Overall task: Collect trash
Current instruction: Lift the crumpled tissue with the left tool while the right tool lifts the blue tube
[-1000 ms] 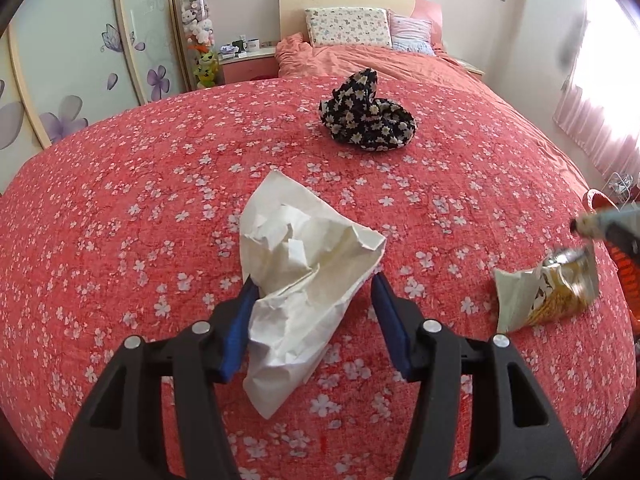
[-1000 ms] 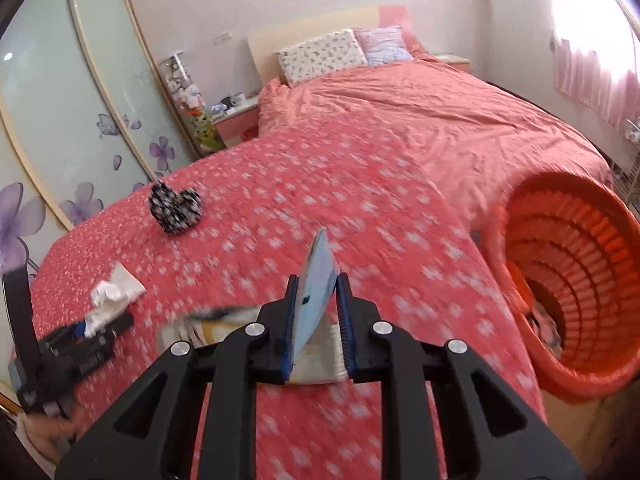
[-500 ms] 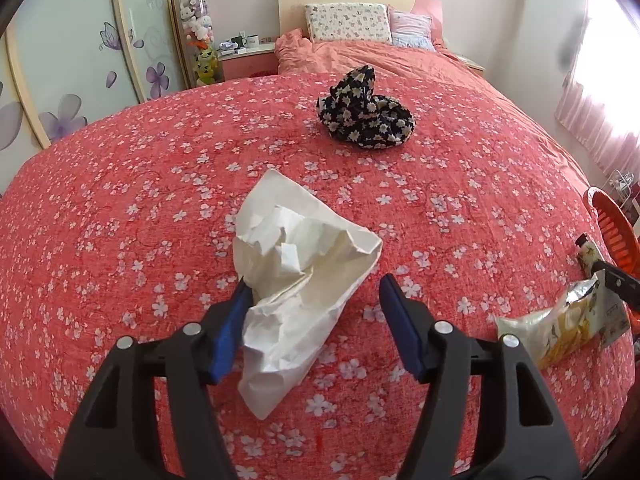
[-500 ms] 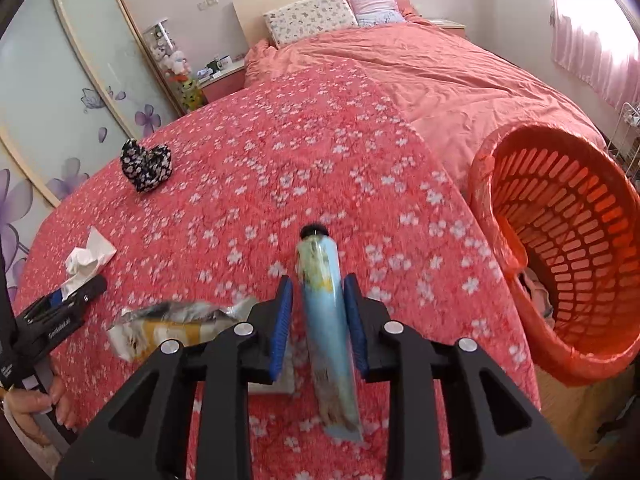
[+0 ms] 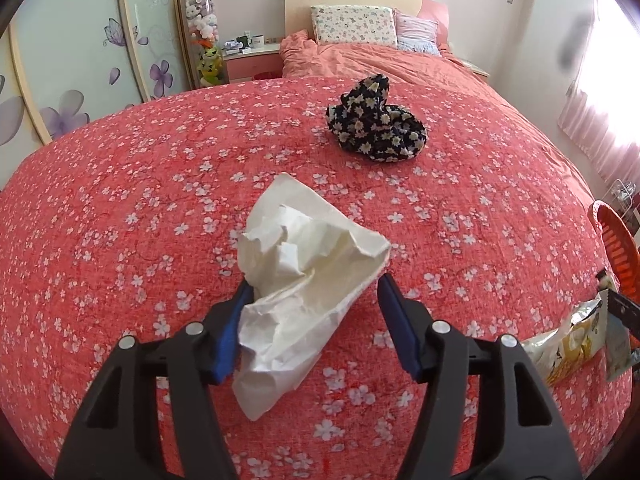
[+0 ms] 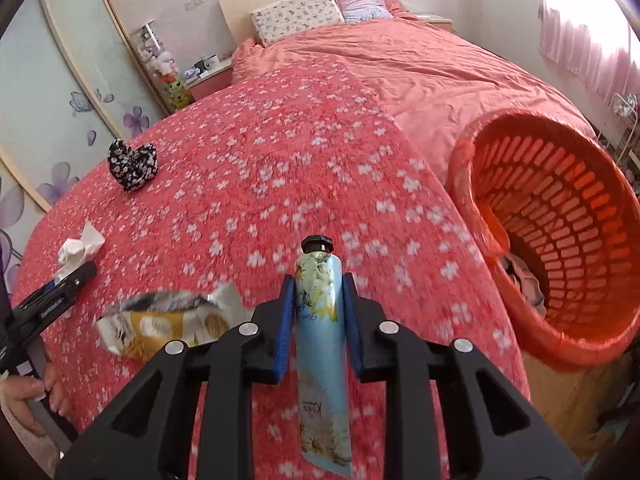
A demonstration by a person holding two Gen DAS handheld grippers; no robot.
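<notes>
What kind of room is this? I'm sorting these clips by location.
A bedroom, almost certainly: a bed with pillows against a headboard, a nightstand beside it, and sliding wardrobe doors with flower decals. A floral quilt covers the near surface.

Place: my home bedroom.
Signs: bed [image 5: 360, 64] with pillows [image 5: 352, 26], floral wardrobe doors [image 5: 80, 60], plush toys [image 5: 202, 28] beside nightstand [image 5: 248, 60].

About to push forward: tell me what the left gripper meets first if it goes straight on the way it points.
The crumpled white tissue lies between the left gripper and anything beyond it, so that comes first. Past it, probably only the floral bedspread, though depth is unclear.
</notes>
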